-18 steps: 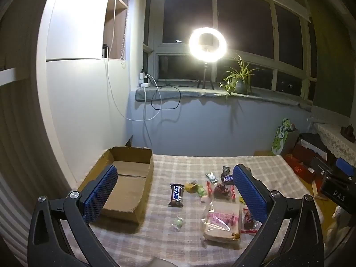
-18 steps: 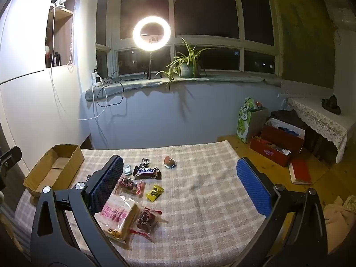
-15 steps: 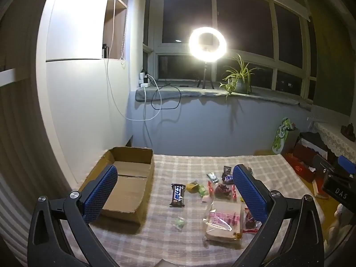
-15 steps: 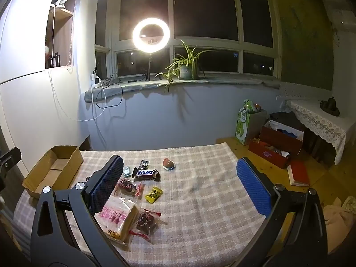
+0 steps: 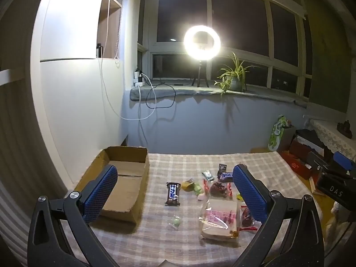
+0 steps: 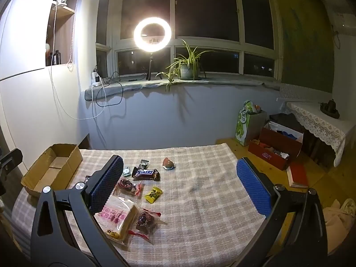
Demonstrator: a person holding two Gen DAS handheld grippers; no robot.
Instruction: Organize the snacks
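An open cardboard box [image 5: 124,184] stands at the left of the checked tablecloth [image 5: 191,244]; it also shows in the right wrist view [image 6: 52,169]. Snacks lie in a loose group to its right: a dark chocolate bar [image 5: 173,193], a Snickers bar [image 6: 145,173], a large clear bread packet [image 5: 220,219] [image 6: 116,219], a yellow candy [image 6: 153,194], dark red-wrapped sweets [image 6: 144,220] and a small green candy [image 5: 175,220]. My left gripper [image 5: 175,189] is open and empty above the near table edge. My right gripper [image 6: 180,182] is open and empty, its left finger over the bread packet.
A ring light [image 5: 202,42] and a potted plant [image 5: 233,77] stand on the windowsill. A white cabinet wall [image 5: 73,100] borders the table's left side. Red boxes [image 6: 276,146], a green bag [image 6: 247,122] and a lace-covered table [image 6: 320,120] stand on the floor at the right.
Both views have shifted very slightly; the grippers stay open and empty. No snack has moved.
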